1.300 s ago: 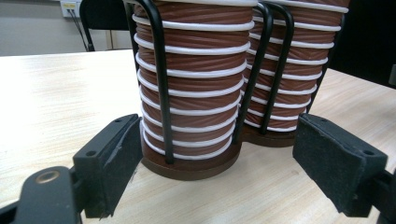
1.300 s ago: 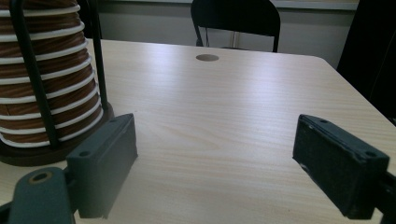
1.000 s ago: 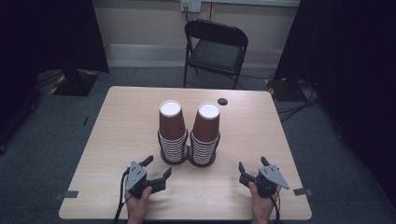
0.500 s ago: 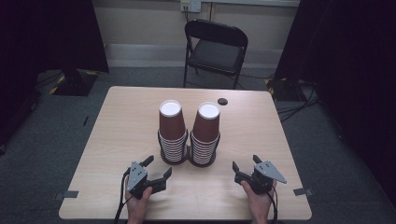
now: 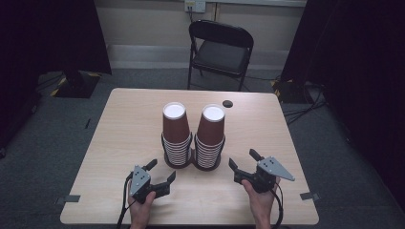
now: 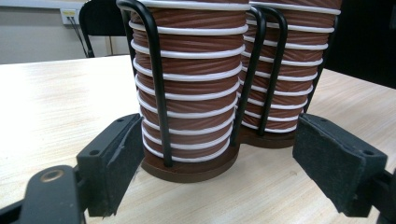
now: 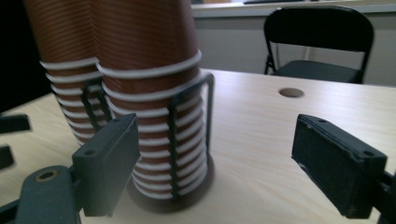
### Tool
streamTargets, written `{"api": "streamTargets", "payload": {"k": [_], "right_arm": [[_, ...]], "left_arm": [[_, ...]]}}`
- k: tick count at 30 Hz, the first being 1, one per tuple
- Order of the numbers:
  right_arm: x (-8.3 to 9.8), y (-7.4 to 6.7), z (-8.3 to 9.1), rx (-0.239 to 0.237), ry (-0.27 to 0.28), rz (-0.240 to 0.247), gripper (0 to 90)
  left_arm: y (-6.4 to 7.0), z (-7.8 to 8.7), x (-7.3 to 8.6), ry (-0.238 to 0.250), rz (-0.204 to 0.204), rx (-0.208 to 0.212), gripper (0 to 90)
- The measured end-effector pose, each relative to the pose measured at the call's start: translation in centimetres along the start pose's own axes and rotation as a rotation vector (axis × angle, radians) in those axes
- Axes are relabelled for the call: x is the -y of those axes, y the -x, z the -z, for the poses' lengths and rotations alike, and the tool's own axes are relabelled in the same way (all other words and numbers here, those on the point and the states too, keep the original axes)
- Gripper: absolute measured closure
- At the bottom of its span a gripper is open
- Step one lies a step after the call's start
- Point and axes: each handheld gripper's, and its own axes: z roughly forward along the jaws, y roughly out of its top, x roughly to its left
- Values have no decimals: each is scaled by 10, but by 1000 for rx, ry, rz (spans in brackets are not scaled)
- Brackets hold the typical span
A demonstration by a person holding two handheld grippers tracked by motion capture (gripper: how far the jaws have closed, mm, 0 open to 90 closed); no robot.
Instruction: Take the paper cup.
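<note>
Your left gripper (image 5: 159, 173) and right gripper (image 5: 242, 161) rest near the tabletop's (image 5: 119, 133) front edge, both spread wide and holding nothing. Just ahead, between them, two upright cup stacks (image 5: 193, 136) stand in wire holders; each gripper sits about equally near its own stack.

Left gripper (image 5: 160, 172), right gripper (image 5: 244, 162): dark grey bodies, black flat-padded jaws with screw holes, grey three-cornered top plates, black trailing cables; bare hands, no sleeves
</note>
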Motion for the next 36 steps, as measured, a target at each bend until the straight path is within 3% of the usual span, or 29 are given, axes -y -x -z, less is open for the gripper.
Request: {"api": "streamTargets", "payload": {"k": [4, 6, 18, 36], "right_arm": [[-8, -2, -5, -23, 0, 2, 134], [-17, -6, -11, -47, -9, 26, 132], [-61, -22, -31, -125, 42, 88, 130], [-86, -31, -64, -194, 47, 115, 128]], "left_arm": [[1, 0, 0, -1, 3, 1, 163], [0, 0, 0, 2, 4, 1, 163], [0, 0, 0, 8, 0, 2, 163], [1, 1, 1, 14, 6, -1, 163]]}}
